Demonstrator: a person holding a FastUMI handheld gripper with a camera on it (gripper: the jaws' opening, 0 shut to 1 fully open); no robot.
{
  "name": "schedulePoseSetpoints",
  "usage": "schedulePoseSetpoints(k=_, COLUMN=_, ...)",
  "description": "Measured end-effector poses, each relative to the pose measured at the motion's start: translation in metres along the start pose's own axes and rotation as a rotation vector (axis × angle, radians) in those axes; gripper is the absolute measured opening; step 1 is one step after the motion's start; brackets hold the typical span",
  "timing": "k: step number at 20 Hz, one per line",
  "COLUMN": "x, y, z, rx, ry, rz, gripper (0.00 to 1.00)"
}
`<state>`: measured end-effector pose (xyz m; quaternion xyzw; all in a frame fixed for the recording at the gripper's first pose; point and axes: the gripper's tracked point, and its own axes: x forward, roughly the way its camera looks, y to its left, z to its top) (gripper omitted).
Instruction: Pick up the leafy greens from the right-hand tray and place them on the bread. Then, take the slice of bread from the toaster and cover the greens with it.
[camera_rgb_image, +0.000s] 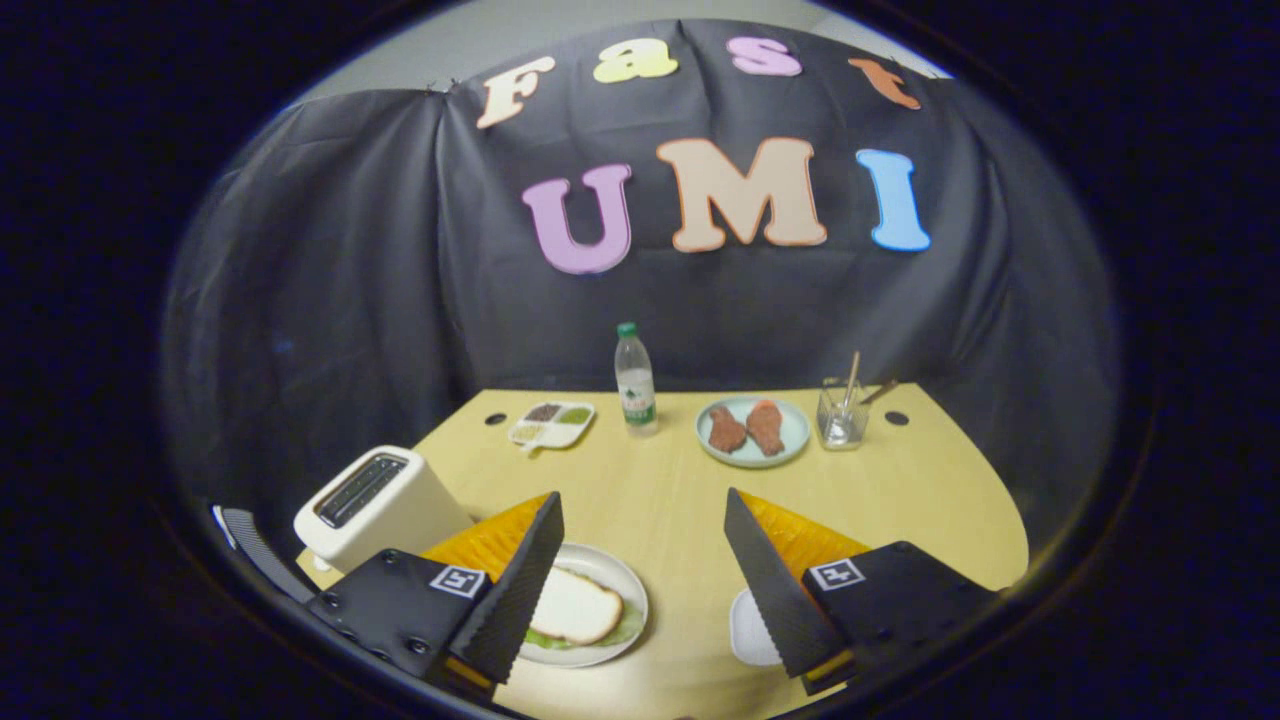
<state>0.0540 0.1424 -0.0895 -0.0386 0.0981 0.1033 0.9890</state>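
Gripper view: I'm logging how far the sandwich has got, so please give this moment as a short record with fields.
gripper: open, fingers spread wide, holding nothing
sandwich plate: beside one finger, bread slice lying on leafy greens
toaster: beside the plate, slots look empty
right-hand tray: white, partly hidden behind the other finger
far side of table: water bottle, meat plate, sauce dish, glass

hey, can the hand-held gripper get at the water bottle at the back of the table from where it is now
Probably yes. The hand-held gripper is open and empty, and the water bottle stands upright well beyond its fingers, with bare table between and gaps to the divided dish and meat plate beside it.
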Motion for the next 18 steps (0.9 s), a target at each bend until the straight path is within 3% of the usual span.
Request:
schedulePoseSetpoints(k=4, x=-0.018, y=-0.007, z=0.041, rx=-0.063, ry=-0.176, rz=0.006, gripper=1.00)
schedulePoseSetpoints(k=12, x=-0.049, y=-0.028, z=0.043, rx=-0.063, ry=-0.202, rz=-0.038, gripper=1.00)
schedulePoseSetpoints(k=18, x=-0.074, y=-0.069, z=0.046, rx=-0.117, ry=-0.218, rz=-0.133, gripper=1.00)
